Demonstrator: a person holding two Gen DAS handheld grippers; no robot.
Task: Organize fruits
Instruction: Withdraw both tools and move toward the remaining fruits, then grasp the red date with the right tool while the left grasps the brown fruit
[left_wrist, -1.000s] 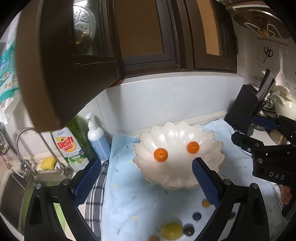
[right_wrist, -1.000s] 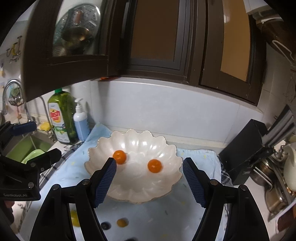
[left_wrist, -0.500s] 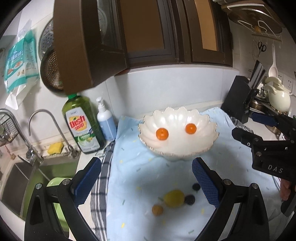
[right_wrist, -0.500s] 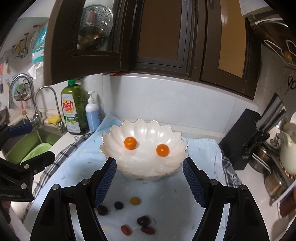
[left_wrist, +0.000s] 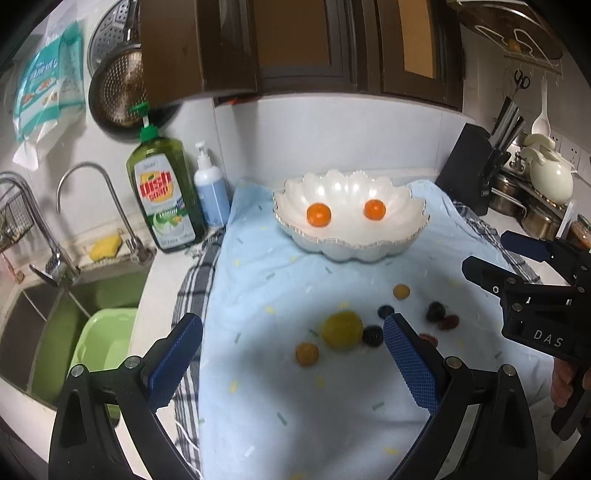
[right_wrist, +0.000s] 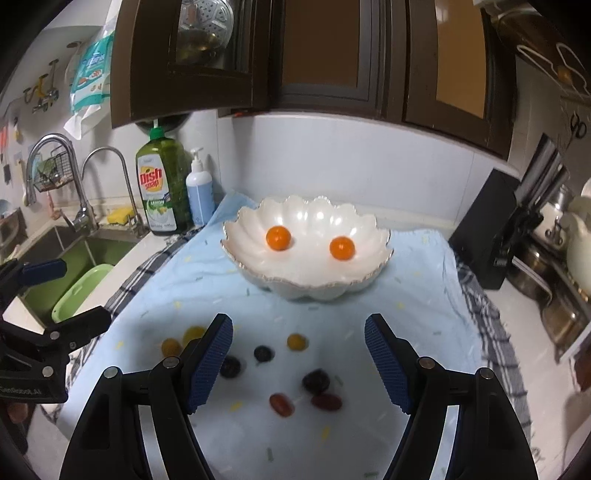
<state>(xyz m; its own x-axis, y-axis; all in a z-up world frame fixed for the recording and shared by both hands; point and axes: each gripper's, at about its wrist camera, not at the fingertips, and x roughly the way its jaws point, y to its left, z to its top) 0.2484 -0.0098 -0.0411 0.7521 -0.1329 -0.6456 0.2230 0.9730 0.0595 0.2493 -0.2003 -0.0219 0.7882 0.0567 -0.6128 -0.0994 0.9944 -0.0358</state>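
A white scalloped bowl (left_wrist: 406, 229) (right_wrist: 255, 273) stands on a light blue cloth and holds two orange fruits (left_wrist: 318, 215) (right_wrist: 278, 238). Several small loose fruits lie on the cloth in front of it: a yellow one (left_wrist: 341, 329), dark grapes (right_wrist: 316, 381) and reddish ones (right_wrist: 282, 404). My left gripper (left_wrist: 291, 354) is open and empty above the loose fruits. My right gripper (right_wrist: 299, 356) is open and empty, also above them. Each gripper shows at the edge of the other's view.
A sink (left_wrist: 55, 314) with a green basin (left_wrist: 99, 343) and taps is on the left. A green dish soap bottle (left_wrist: 162, 195) and a pump bottle (left_wrist: 210, 192) stand by the wall. A black knife block (left_wrist: 469, 173) and pots are on the right. Dark cupboards hang overhead.
Both grippers have pulled back and up from the bowl, which now sits farther off. The loose fruits on the cloth have come into full view. Both stay open.
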